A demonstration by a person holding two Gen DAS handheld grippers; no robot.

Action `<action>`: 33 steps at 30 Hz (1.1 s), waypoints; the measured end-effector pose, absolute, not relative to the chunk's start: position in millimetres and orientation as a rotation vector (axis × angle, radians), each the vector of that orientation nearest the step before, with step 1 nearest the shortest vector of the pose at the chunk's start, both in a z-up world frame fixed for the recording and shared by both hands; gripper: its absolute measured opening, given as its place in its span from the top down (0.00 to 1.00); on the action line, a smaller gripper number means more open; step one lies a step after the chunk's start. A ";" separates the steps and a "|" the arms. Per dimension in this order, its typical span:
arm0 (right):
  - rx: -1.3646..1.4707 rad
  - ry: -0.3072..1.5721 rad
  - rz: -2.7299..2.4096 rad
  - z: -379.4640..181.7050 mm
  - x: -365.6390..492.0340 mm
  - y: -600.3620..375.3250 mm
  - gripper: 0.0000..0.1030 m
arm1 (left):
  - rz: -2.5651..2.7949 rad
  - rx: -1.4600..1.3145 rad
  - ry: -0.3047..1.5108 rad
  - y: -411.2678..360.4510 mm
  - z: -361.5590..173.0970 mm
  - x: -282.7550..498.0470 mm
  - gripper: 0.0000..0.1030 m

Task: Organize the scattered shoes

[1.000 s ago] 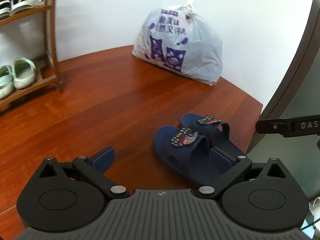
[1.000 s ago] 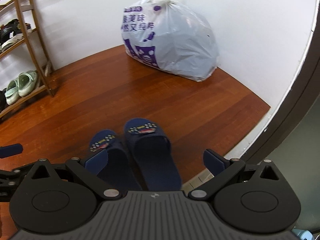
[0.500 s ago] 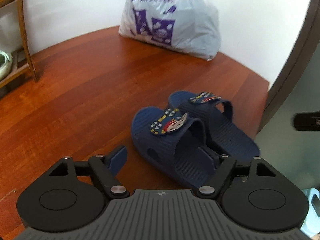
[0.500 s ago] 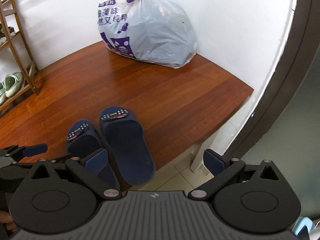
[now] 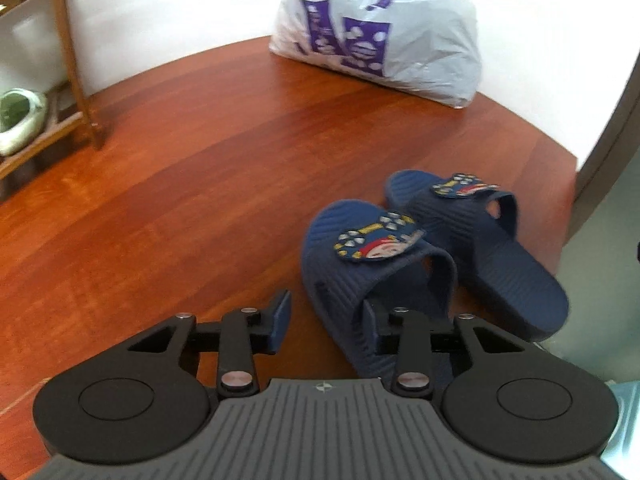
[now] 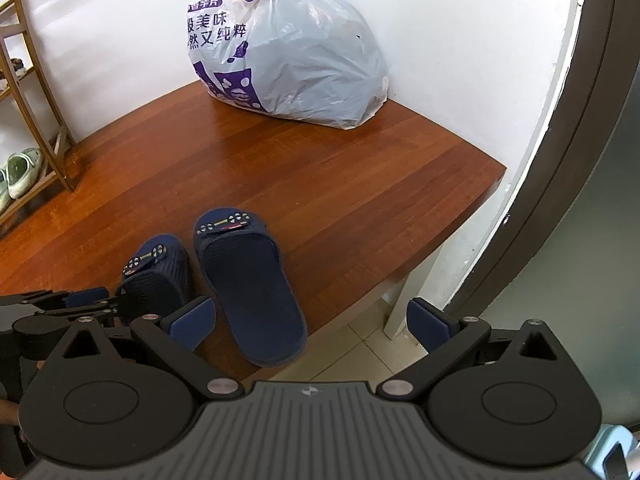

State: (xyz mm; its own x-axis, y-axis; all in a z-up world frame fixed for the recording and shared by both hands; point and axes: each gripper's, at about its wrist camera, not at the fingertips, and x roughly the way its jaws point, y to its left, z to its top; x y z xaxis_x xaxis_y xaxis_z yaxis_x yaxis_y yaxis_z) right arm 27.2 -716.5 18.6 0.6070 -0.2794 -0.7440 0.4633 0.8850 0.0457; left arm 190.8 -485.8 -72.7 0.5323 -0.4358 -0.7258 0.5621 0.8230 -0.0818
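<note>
My left gripper (image 5: 326,320) sits low over the wooden floor (image 5: 192,184), its jaws partly closed around the left wall of the nearer navy slipper (image 5: 372,276), one pad outside the shoe and the other inside; contact I cannot tell. My right gripper (image 6: 312,322) hangs wide open and empty above the floor's edge. The second navy slipper (image 6: 248,280) lies just right of its mate. Farther off, a tied plastic bag (image 6: 288,56) rests against the wall; pale green shoes (image 6: 22,170) sit on the wooden rack (image 6: 36,92) at far left
</note>
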 end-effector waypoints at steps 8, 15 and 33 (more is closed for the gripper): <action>0.241 0.823 -0.390 6.7 42.8 -717.6 0.01 | -0.580 0.137 0.849 -459.5 -63.1 202.0 0.60; 0.204 0.869 -0.291 -17.4 71.4 -721.1 0.01 | -0.662 0.152 0.847 -447.1 -56.4 188.7 0.30; 0.045 0.952 -0.135 -65.8 145.5 -711.9 0.01 | -0.693 0.208 0.850 -432.6 -46.2 156.7 0.17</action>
State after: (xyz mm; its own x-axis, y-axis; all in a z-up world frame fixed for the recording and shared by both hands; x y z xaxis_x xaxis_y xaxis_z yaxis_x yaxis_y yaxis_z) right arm 145.5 -711.9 -65.8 0.5721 -0.0949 -0.8147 0.1346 0.9907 -0.0210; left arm 156.7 -432.6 -46.2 0.4589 -0.4780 -0.7490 0.6373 0.7644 -0.0974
